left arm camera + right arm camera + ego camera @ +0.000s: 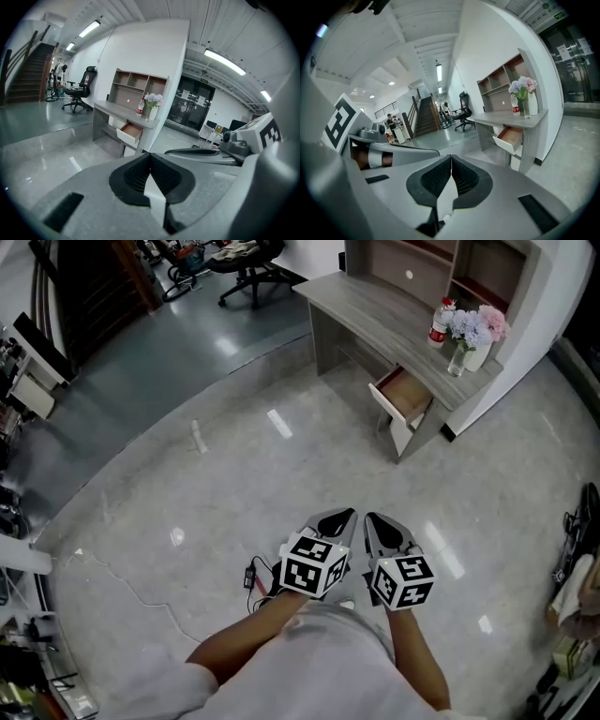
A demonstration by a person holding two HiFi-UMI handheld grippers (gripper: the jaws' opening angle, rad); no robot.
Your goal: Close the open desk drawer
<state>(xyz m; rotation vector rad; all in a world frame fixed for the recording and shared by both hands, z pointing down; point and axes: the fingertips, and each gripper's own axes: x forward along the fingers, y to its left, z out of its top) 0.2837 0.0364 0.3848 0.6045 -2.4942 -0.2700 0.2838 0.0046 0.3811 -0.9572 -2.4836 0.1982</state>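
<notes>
I am holding the left gripper [150, 155] with its ribbed black pads pressed together on nothing, and the right gripper [451, 157] is sitting the same way, jaws closed and empty. In the head view the two are hanging side by side, close together, tilted a little downward over the pale, glossy stone floor [234, 474], which is throwing back streaks of ceiling light. A thin white cable [141, 592] is trailing across that floor to my left. Well ahead of both grippers the grey wood-grain desk [366, 306] is standing against a white wall, and its white-fronted drawer with a brown wooden inside [405, 395] is hanging pulled out under the desktop near the right end, far from either gripper. A red-labelled bottle [440, 322] and a vase of pale flowers [469, 334] are resting on the desktop above it. Beyond, a black office chair [248, 263] and a dark staircase [28, 75] are showing.
</notes>
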